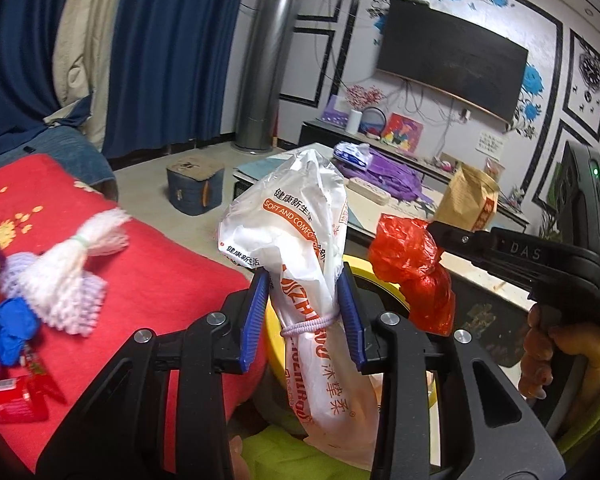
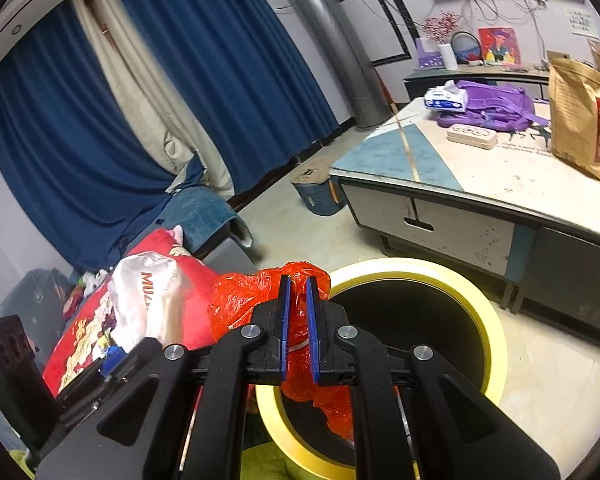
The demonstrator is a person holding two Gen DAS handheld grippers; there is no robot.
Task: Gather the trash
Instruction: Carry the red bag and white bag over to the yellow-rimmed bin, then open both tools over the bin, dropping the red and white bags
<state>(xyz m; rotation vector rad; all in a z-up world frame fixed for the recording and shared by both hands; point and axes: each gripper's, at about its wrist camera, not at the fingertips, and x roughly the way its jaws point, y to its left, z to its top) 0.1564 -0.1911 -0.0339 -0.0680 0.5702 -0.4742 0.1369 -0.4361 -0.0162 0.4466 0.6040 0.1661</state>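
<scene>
My left gripper [image 1: 303,280] is shut on a white plastic wrapper [image 1: 296,216] with orange print, tied with a band, held upright above the yellow-rimmed bin [image 1: 362,270]. My right gripper [image 2: 297,286] is shut on a crumpled red plastic bag [image 2: 256,296] over the near rim of the same bin [image 2: 452,280]. The red bag [image 1: 410,264] and the right gripper also show in the left wrist view, to the right of the wrapper. The white wrapper [image 2: 148,296] shows at left in the right wrist view.
A red blanket [image 1: 148,264] on the left holds white foam netting [image 1: 68,276], a blue glove [image 1: 12,328] and small wrappers. A low table [image 2: 480,176] behind the bin carries a brown paper bag [image 2: 580,120], purple cloth and tissues. A small stool [image 1: 196,188] stands on the floor.
</scene>
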